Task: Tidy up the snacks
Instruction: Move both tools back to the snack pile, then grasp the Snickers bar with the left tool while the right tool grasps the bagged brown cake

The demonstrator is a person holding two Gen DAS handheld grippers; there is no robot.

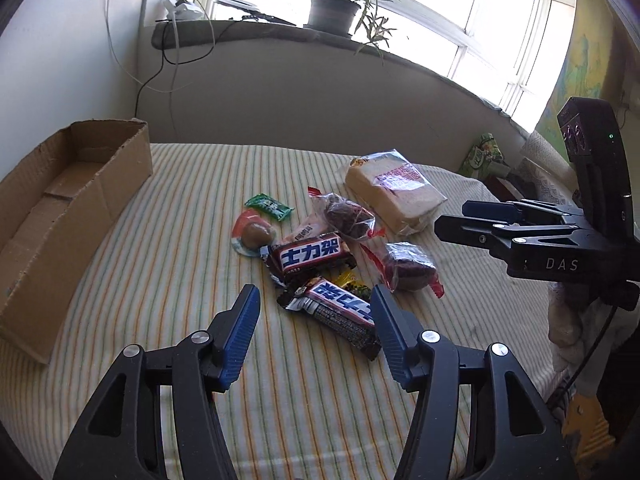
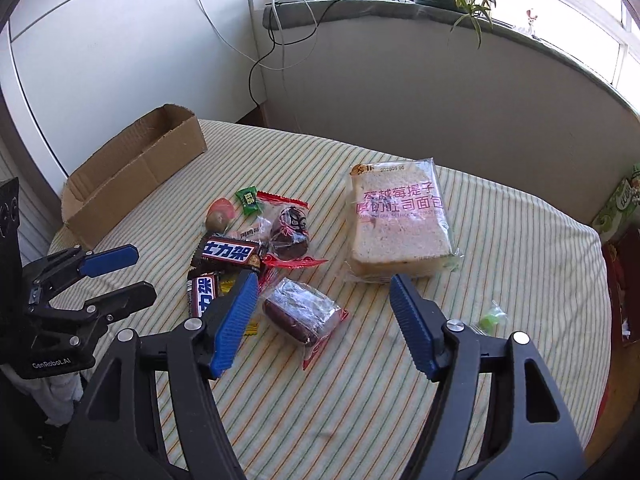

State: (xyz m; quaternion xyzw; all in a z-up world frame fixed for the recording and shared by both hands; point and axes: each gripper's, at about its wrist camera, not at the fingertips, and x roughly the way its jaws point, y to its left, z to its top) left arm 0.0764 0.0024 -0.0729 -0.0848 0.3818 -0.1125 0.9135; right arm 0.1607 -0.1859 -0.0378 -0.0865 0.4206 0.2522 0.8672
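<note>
A pile of snacks lies on the striped table: two Snickers bars [image 1: 311,258] [image 1: 340,314], two wrapped dark cakes [image 1: 406,266] [image 2: 298,310], a green candy [image 1: 269,207], a round brown sweet [image 1: 256,235] and a bag of sliced bread [image 2: 396,220]. My left gripper [image 1: 314,300] is open, hovering just before the nearer Snickers bar, empty. My right gripper [image 2: 322,290] is open and empty above the nearer dark cake; it also shows at the right of the left wrist view [image 1: 464,220]. An empty cardboard box [image 1: 60,204] stands at the left.
A small green wrapped sweet [image 2: 490,318] lies apart at the right. A green packet [image 2: 618,204] leans at the table's right edge. A windowsill with a potted plant [image 1: 336,8] and cables runs behind the table.
</note>
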